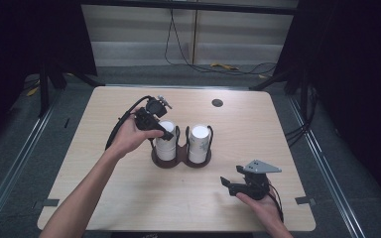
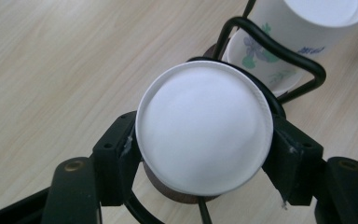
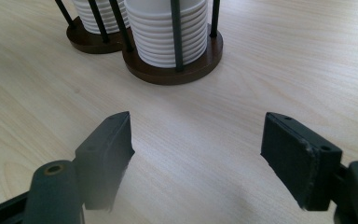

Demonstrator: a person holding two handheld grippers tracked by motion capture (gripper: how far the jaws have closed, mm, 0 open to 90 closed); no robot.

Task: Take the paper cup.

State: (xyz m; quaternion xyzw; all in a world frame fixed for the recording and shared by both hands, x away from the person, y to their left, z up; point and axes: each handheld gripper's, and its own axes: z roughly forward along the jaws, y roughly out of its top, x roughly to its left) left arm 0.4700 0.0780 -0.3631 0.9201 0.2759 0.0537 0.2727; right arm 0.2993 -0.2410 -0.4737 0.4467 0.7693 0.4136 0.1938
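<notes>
Left tool (image 2: 200, 149): jaws clamped on upturned white cup (image 2: 204, 127) topping holder's (image 1: 181, 159) stack. Right tool (image 3: 196, 154): jaws wide, empty, above counter (image 3: 279, 60); holder ahead.

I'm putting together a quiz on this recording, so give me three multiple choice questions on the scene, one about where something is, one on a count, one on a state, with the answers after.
1. Where is the left gripper?
A. at the top cup of the left cup stack
B. resting on the bare table
C. at the round hole in the table

2. How many cup stacks stand in the brown cup holder?
A. one
B. two
C. four

3. How do the jaws of the right gripper stand?
A. shut on a cup
B. shut on nothing
C. open, wide apart

Answers: 1 A, its jaws sit at either side of the top cup's rim; 2 B, the left stack and the right cup stack stand side by side; 3 C, only wooden table lies between them.
</notes>
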